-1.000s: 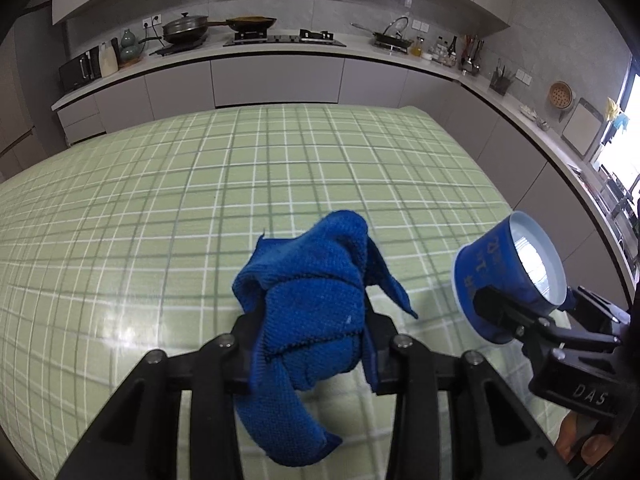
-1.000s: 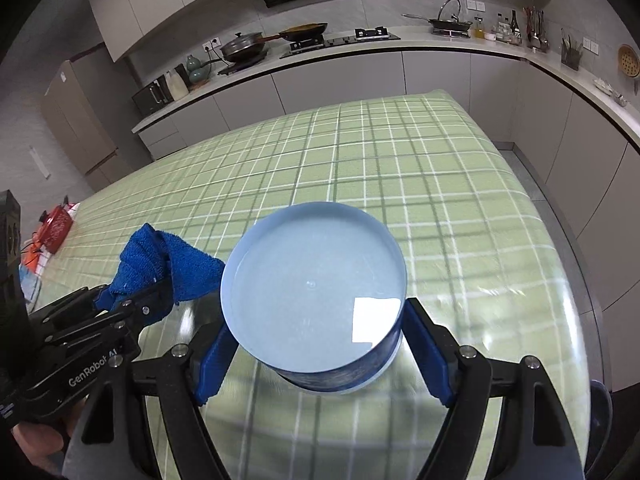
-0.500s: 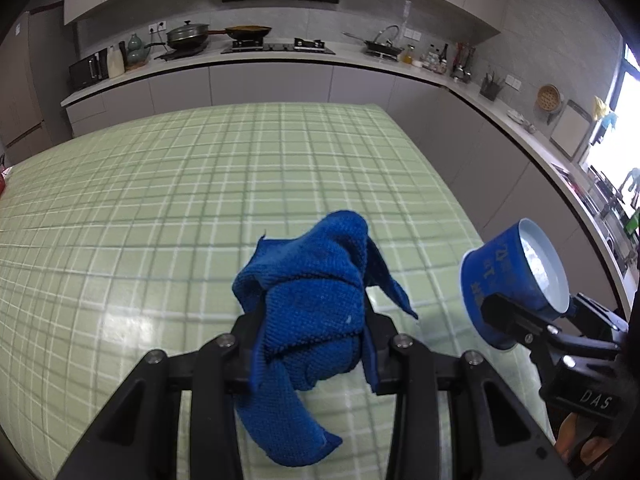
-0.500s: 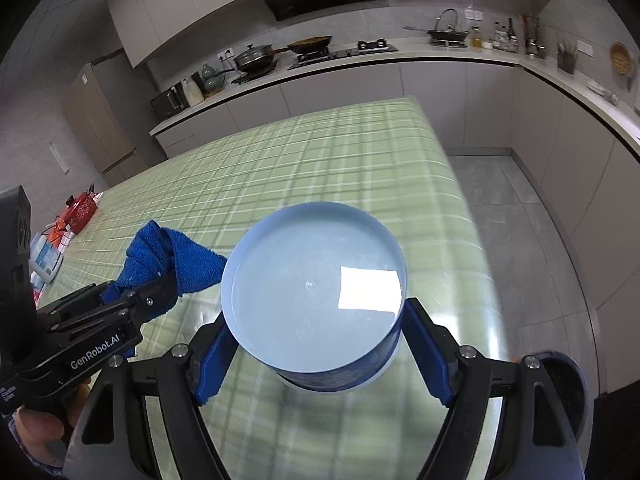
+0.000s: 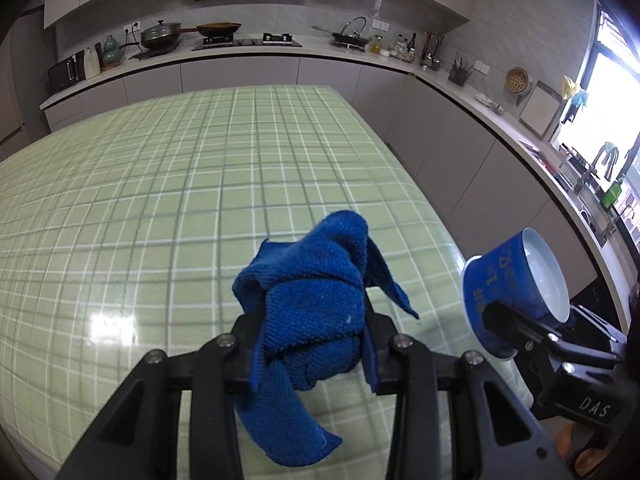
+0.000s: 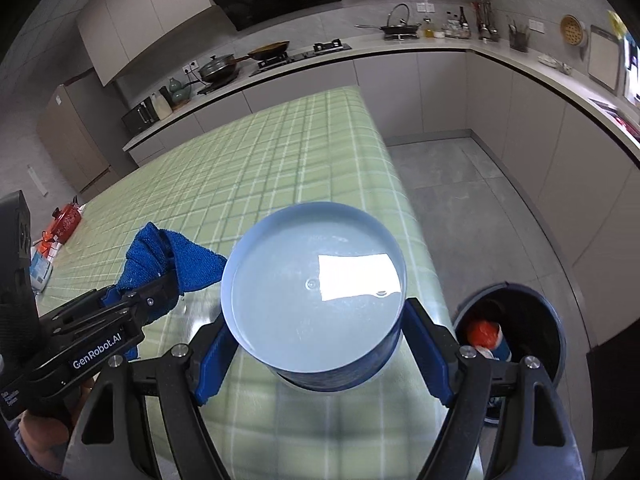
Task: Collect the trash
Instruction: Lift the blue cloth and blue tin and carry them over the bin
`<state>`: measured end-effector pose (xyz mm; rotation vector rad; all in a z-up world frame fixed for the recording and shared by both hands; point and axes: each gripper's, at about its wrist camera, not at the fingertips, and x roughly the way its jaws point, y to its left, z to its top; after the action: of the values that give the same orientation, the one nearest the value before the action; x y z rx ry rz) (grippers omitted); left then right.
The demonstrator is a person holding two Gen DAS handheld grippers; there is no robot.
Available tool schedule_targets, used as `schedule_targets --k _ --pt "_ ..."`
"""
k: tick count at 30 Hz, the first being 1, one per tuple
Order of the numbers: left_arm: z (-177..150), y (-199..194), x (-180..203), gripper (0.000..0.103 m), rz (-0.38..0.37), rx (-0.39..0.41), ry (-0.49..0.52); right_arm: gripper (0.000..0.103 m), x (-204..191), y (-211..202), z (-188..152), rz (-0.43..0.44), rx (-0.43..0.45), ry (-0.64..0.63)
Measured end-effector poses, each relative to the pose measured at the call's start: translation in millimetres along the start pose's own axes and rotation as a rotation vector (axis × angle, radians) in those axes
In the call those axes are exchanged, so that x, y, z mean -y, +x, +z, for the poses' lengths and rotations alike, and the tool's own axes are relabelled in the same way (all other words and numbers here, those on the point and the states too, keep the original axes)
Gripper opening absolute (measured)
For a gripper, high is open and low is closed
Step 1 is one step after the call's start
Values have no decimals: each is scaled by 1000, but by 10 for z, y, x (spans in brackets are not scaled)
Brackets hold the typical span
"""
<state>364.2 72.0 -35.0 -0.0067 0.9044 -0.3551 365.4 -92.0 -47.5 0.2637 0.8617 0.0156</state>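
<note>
My left gripper is shut on a crumpled blue cloth, which bulges between the fingers and hangs over the green checked table. The same cloth shows at the left of the right wrist view, in the left gripper. My right gripper is shut on a blue paper bowl with a pale inside, its mouth facing the camera. In the left wrist view that bowl appears at the right, clamped by the right gripper beyond the table's right edge. A dark trash bin stands on the floor below right.
An orange-topped container lies inside the bin. A red object and a small packet sit at the table's far left. Kitchen counters with pans run along the back and right walls. Grey floor lies right of the table.
Both grippers have moved to the right along the table toward its right edge, still holding cloth and bowl. The trash bin and floor have come into the right wrist view.
</note>
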Motion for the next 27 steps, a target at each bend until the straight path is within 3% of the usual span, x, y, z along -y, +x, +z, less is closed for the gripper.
schedule_targets --k 12,20,27 --pt "-143 -101 775 39 59 51 10 80 724 -329 -125 29 22 -13" --pt "-263 91 1624 39 84 54 -63 80 1782 -487 -105 61 13 -58" --pt "-374 323 2347 39 23 25 -55 80 2670 -462 -177 20 -20 -35"
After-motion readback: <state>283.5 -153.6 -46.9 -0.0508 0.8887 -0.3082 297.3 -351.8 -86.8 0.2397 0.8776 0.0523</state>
